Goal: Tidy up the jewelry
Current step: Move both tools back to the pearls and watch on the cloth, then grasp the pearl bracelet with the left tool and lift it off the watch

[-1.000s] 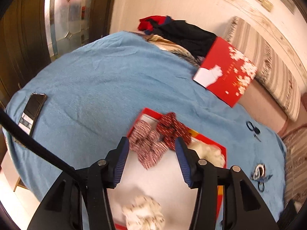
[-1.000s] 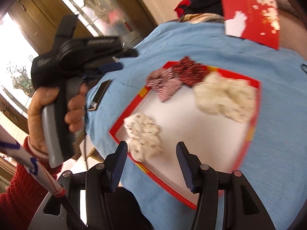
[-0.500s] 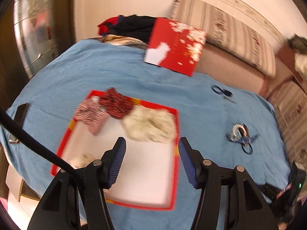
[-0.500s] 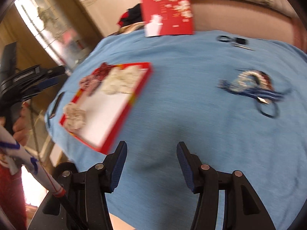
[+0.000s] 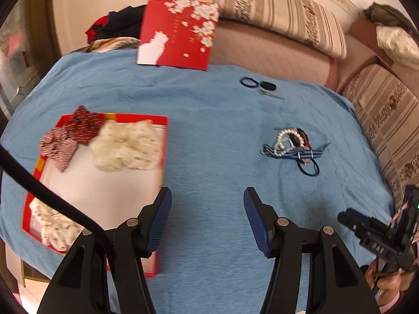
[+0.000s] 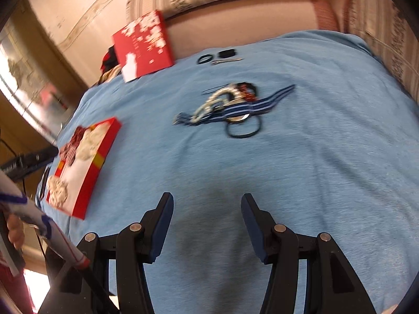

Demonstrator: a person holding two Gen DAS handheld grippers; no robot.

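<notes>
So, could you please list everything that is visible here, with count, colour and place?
Tray: one, red rim, white floor, left on the cloth.
Scrunchies: four in the tray; two cream, one dark red, one red-white.
Jewelry pile: one tangle, pearls and blue bands, right of the tray.
Hair ties: two, dark, far side, beside a thin metal clip.
Lid: one, red with white blossoms, leaning at the back.
Cloth: one, blue, under everything.
Clothes: dark heap, back left.
Cushions: striped beige, behind.
Left tongs: open, empty.
Right tongs: open, empty.
</notes>
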